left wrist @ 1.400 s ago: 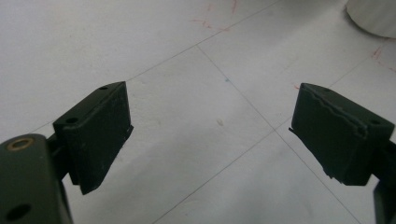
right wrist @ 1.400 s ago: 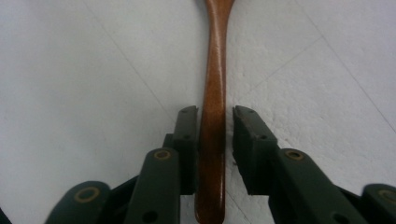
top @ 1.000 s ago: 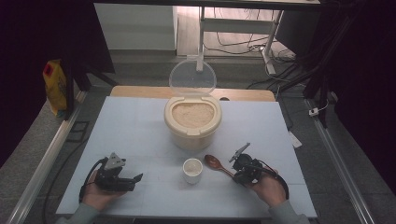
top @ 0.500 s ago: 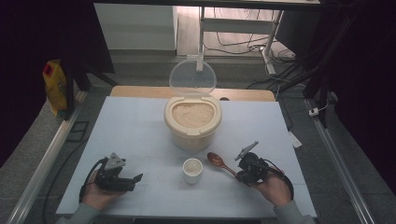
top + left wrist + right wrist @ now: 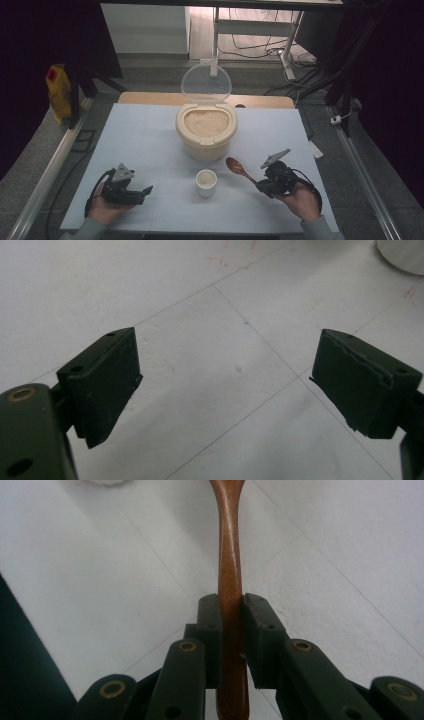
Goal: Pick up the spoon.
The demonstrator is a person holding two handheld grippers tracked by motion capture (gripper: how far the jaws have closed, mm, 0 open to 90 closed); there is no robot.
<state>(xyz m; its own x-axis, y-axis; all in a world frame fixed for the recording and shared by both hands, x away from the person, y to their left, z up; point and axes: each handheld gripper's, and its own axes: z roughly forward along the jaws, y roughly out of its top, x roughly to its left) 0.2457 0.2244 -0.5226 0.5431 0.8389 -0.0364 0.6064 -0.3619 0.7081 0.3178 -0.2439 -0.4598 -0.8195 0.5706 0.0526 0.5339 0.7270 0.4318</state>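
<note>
A brown wooden spoon (image 5: 239, 169) lies low over the table right of a small white cup (image 5: 206, 181), bowl end toward the rice container. My right gripper (image 5: 260, 184) is shut on its handle; the right gripper view has both jaws pressed against the wooden spoon (image 5: 230, 580). A cream rice container (image 5: 206, 131) full of rice stands mid-table with its clear lid (image 5: 205, 82) up. My left gripper (image 5: 146, 190) rests near the front left with its jaws wide apart, and in the left gripper view the left gripper (image 5: 225, 380) holds nothing, with bare table between its jaws.
The white table (image 5: 145, 135) has bare room left and right of the container. A yellow bag (image 5: 59, 92) stands on the floor at the left. Metal rails run along both sides, and cables lie on the floor at the back.
My right gripper has shifted slightly right and toward the front with the spoon. The left gripper has stayed still.
</note>
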